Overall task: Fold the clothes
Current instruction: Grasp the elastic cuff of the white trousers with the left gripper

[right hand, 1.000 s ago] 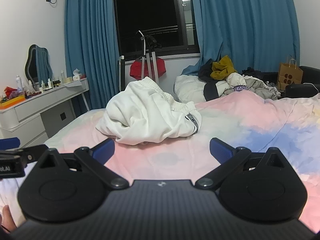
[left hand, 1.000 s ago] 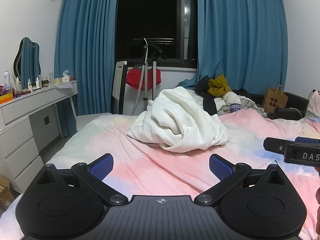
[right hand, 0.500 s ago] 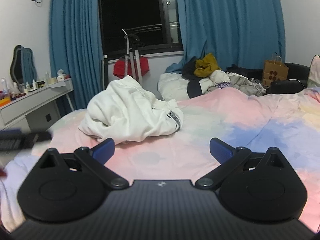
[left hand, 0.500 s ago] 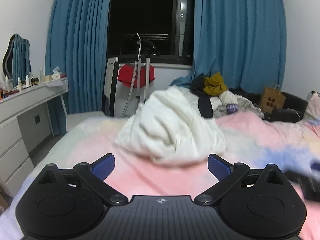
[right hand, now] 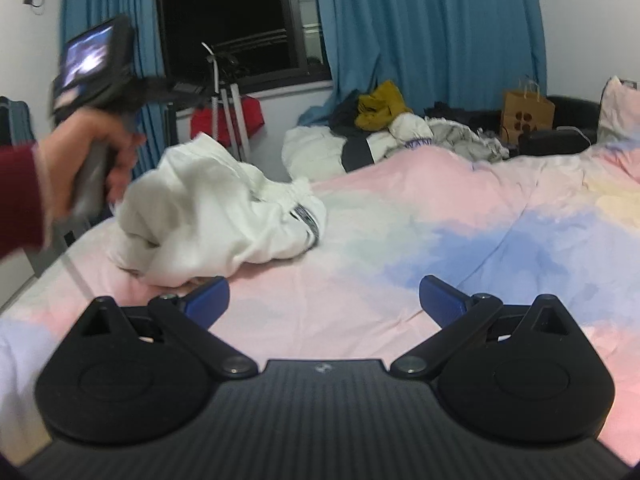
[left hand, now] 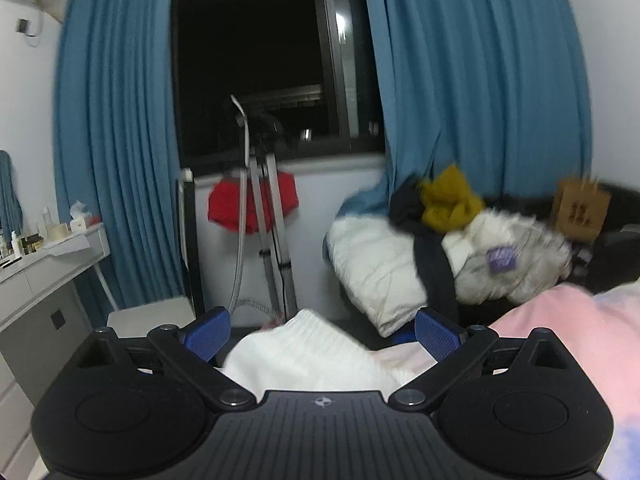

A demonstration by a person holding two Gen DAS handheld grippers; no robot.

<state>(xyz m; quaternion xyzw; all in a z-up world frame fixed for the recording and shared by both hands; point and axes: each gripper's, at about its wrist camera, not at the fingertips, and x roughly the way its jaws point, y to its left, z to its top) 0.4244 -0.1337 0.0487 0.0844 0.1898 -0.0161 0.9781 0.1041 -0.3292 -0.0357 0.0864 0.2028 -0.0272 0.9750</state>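
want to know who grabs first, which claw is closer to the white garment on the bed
Left. The left claw is right over the white garment, its fingers open. The right claw sits back over bare bedsheet, beside the pile.

My right tongs (right hand: 324,294) have open bed (right hand: 460,216) ahead, all the way to the far edge. The white clothes heap (right hand: 212,216) blocks the left side, and my left hand (right hand: 86,152) hangs just beside it.
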